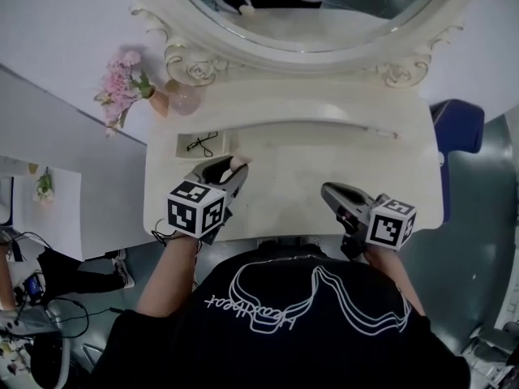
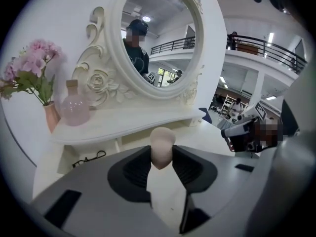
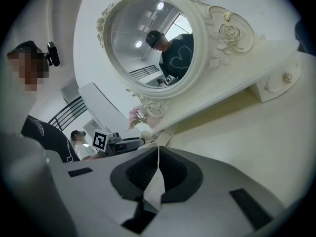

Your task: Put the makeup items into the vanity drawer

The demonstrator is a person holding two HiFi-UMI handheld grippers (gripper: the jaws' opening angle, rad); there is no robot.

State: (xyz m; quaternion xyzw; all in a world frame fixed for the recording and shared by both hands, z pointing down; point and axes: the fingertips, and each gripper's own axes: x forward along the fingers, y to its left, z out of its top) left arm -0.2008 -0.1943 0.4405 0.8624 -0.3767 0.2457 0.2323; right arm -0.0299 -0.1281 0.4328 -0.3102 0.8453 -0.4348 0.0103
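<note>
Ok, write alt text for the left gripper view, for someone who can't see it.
The left claw grips a beige egg-shaped sponge in front of a white vanity. Behind it stand an oval mirror in a carved frame and, at the left, pink flowers and a pink bottle on the shelf.

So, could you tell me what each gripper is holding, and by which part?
The left gripper pinches a beige makeup sponge by its tapered end; the rounded end sticks out past the tips. The right gripper is shut and empty.
</note>
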